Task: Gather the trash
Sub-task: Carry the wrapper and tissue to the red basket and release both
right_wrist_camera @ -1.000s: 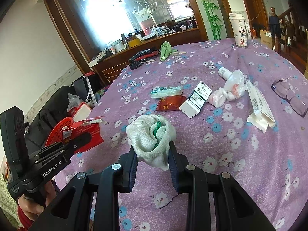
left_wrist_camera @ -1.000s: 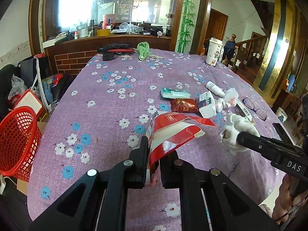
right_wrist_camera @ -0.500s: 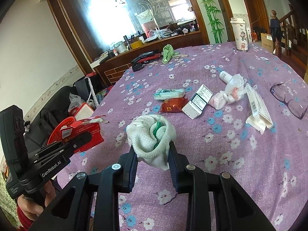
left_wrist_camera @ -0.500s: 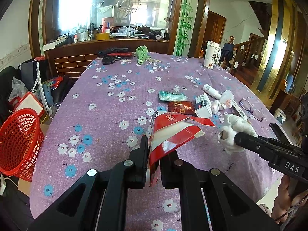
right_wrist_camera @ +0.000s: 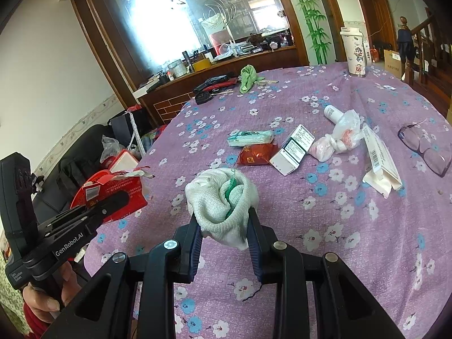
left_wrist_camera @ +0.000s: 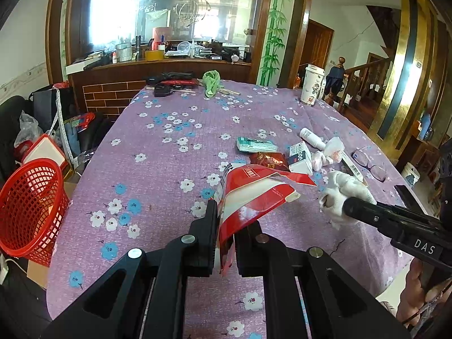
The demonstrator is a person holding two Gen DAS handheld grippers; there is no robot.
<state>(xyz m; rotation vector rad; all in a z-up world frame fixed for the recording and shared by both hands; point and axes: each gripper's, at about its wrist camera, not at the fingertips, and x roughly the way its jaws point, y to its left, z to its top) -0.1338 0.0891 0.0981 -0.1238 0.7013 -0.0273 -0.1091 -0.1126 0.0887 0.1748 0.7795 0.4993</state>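
My left gripper [left_wrist_camera: 226, 217] is shut on a torn red and white package [left_wrist_camera: 254, 192], held above the purple flowered tablecloth [left_wrist_camera: 158, 169]. Right beside it, my right gripper [right_wrist_camera: 223, 217] is shut on a wad of white cloth [right_wrist_camera: 220, 195] with green netting tucked inside. In the right wrist view the left gripper [right_wrist_camera: 118, 197] and its package [right_wrist_camera: 121, 188] show at the left, in front of a red mesh basket [right_wrist_camera: 82, 189]. That basket [left_wrist_camera: 28, 206] stands off the table's left edge. In the left wrist view the right gripper [left_wrist_camera: 347, 206] comes in from the right with the cloth wad [left_wrist_camera: 341, 189].
On the table lie a green tissue pack [right_wrist_camera: 250, 138], a red-brown sachet [right_wrist_camera: 257, 154], a white box [right_wrist_camera: 295, 148], a knotted plastic bag [right_wrist_camera: 339, 138], a white bottle [right_wrist_camera: 333, 113], a long carton [right_wrist_camera: 380, 158] and glasses [right_wrist_camera: 423, 147]. A paper cup [right_wrist_camera: 354, 53] and green cloth [right_wrist_camera: 247, 77] sit farther back.
The left wrist view has shifted slightly, so the table appears a little farther off. Both grippers keep the same hold, and the right one has stayed put.
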